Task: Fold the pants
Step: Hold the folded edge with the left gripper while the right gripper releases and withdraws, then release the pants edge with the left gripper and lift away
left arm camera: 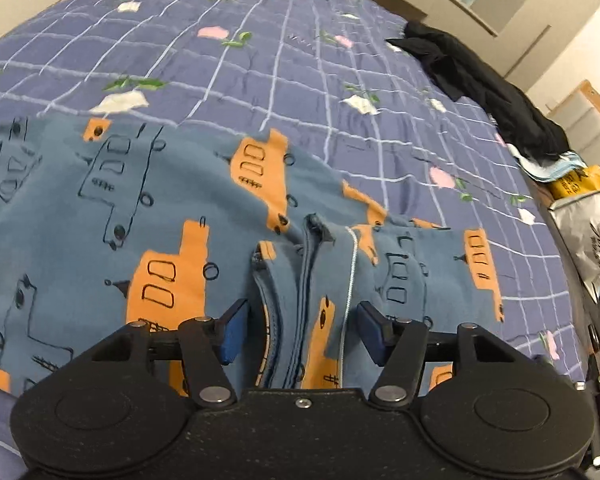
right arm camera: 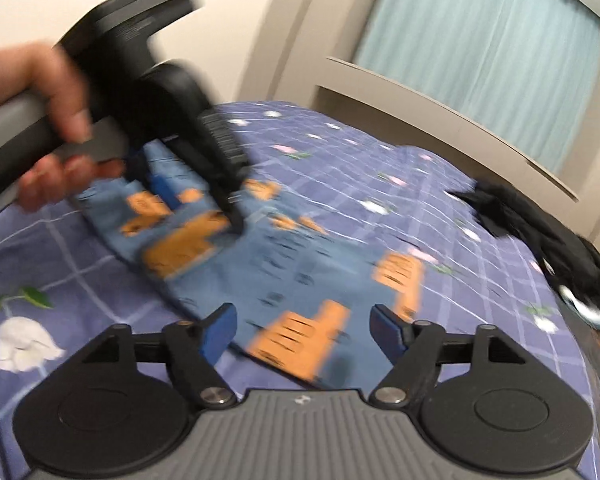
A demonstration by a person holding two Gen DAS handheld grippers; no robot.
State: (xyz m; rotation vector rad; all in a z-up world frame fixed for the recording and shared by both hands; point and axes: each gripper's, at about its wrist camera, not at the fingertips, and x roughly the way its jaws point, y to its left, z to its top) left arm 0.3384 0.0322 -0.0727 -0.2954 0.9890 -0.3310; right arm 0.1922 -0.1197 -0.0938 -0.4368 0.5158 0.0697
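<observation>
Blue pants (left arm camera: 148, 216) with orange and outlined truck prints lie spread on the bed. In the left wrist view my left gripper (left arm camera: 300, 320) is open, its blue pads either side of a bunched fold with a seam and white thread (left arm camera: 350, 264), not closed on it. In the blurred right wrist view my right gripper (right arm camera: 304, 328) is open just above the near edge of the pants (right arm camera: 300, 264). The left gripper (right arm camera: 168, 184) shows there too, held by a hand, low over the far left part of the pants.
The bed has a purple quilt (left arm camera: 260, 60) with a white grid and flowers. A heap of black clothing (left arm camera: 484, 88) lies at the bed's right edge. A silver bag (left arm camera: 588, 236) and a yellow packet (left arm camera: 576, 184) sit beyond that edge. A headboard (right arm camera: 440, 120) is behind.
</observation>
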